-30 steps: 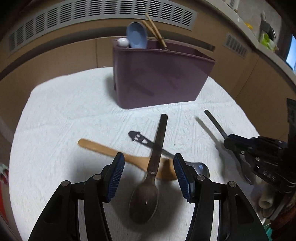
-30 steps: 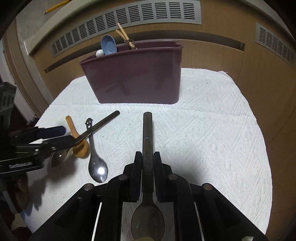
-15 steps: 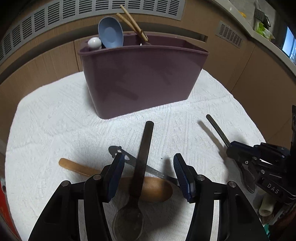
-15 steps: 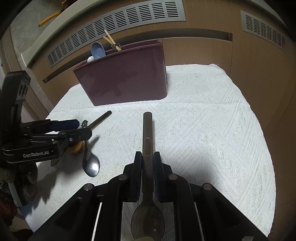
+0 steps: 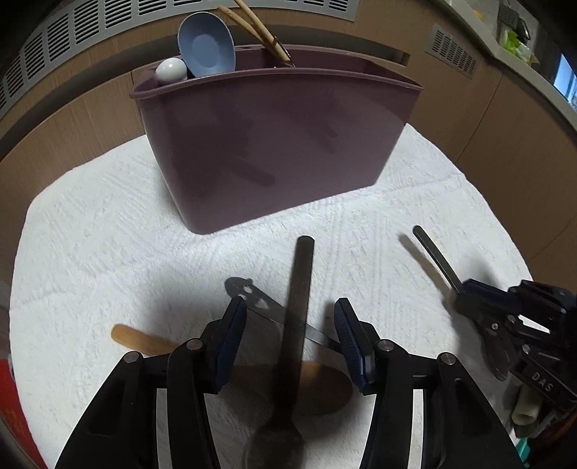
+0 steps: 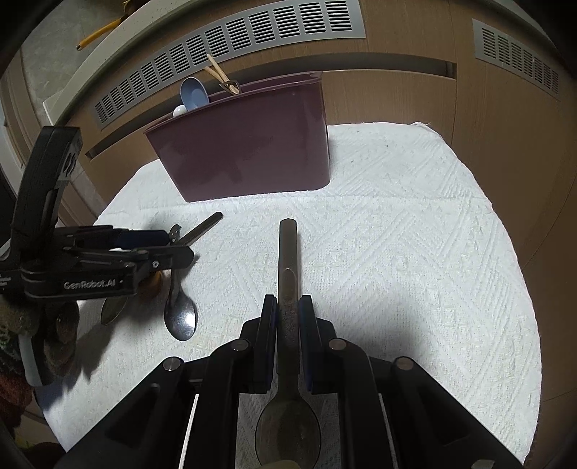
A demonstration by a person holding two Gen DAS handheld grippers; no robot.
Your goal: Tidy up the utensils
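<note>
My right hand-held gripper is clamped on a dark metal spoon, pads pinching the handle, bowl back toward the camera and the handle end pointing to twelve o'clock at the purple caddy. That spoon hangs above the white cloth covering the counter.

From my left wrist view, the left hand-held gripper has its jaws apart, straddling a second dark spoon without touching it. I cannot tell whether that spoon rests on the cloth or on the utensils beneath. Under it, a wooden spoon runs from nine o'clock toward four o'clock, and a silver spoon with a face cut-out in its handle lies across it.

The caddy sits at twelve o'clock on the cloth, upright. Poking out of its far left corner: a blue ladle-shaped spoon, a white round knob just beside it, and wooden chopsticks leaning to eleven o'clock.

In the right view, the silver spoon's bowl shows at nine o'clock, just below the left gripper.
</note>
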